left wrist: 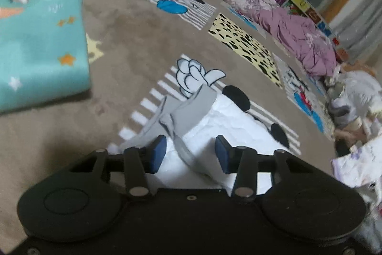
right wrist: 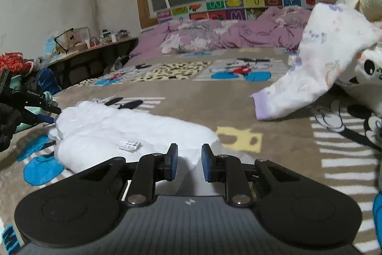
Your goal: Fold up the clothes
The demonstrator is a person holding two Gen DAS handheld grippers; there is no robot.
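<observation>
The likeliest trouble, as I judge it, is a lopsided or bunched fold: the white crinkled garment with grey trim [left wrist: 229, 121] lies rumpled on the brown plush cartoon-print blanket [left wrist: 133, 44], and its soft layers could be pinched together, or slip out, if either tool bites too little cloth. The blanket's pile might also get caught along with the hem. A white sewn-in label [right wrist: 130, 145] shows on the garment's upper face, so a fold made now may leave it exposed. The left gripper [left wrist: 190, 153] hovers low over the grey-trimmed end with its blue pads [left wrist: 159, 152] well apart; the cloth runs between them, but I cannot tell whether either pad touches it. The right gripper [right wrist: 189, 163] sits at the garment's near edge, its jaws apart by a narrower gap, with white fabric showing between and nothing clamped. A folded turquoise star-print cloth [left wrist: 40, 44] lies well apart to the left, and a white floral-print garment with lilac cuff [right wrist: 317, 63] droops nearby.
</observation>
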